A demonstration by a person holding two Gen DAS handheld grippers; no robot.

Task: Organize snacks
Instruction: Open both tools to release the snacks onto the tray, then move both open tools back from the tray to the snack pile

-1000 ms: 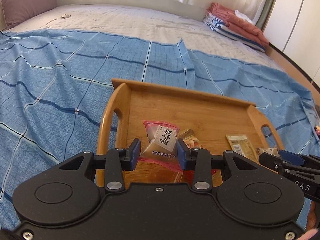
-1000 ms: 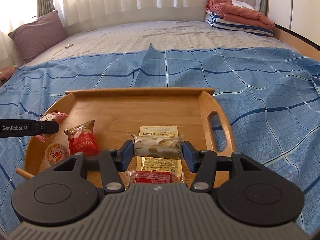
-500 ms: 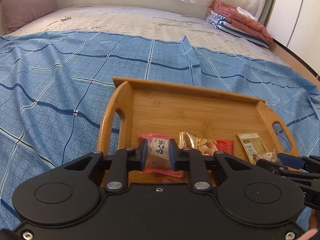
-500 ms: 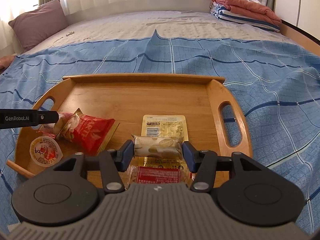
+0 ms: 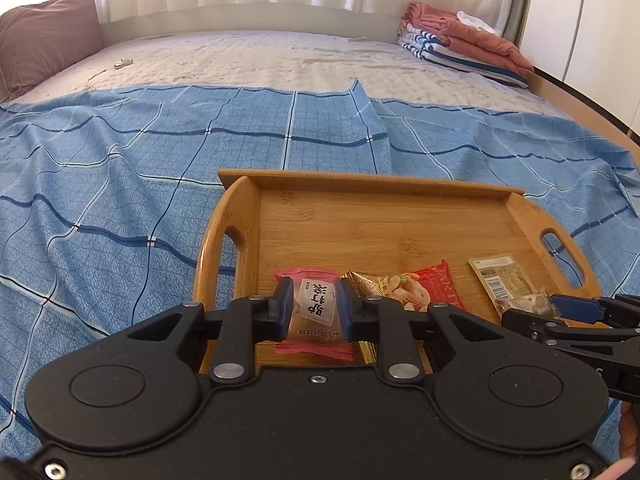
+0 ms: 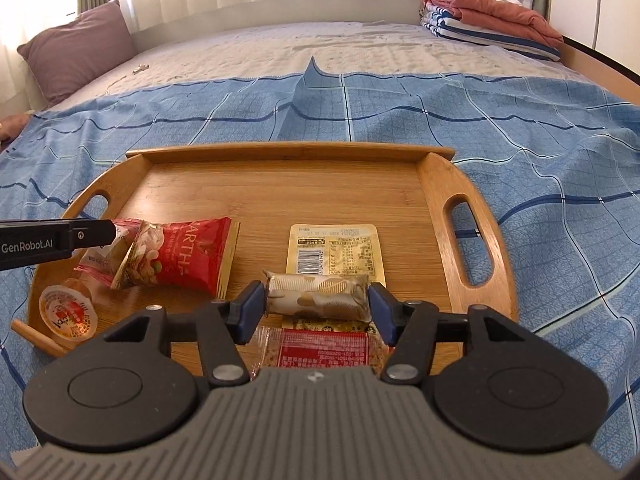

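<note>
The left claw [image 5: 314,312] is squeezed tight on a pink snack pack [image 5: 316,310] at the near left of the wooden tray [image 6: 436,184] on the bed [image 6: 400,52]. The right claw [image 6: 316,304] is opening around a pale wrapped roll [image 6: 318,294]; its pads seem just clear of it.

A: What carries everything?

B: 1 bed [image 6: 360,52], pale quilted surface.

A: What lies directly on it?

B: 1 blue checked cloth [image 6: 520,120] over the near half, 1 wooden tray [image 6: 436,188] on that cloth, 1 mauve pillow [image 6: 80,48] at the far left corner, folded blankets [image 6: 492,12] at the far right corner.
</note>
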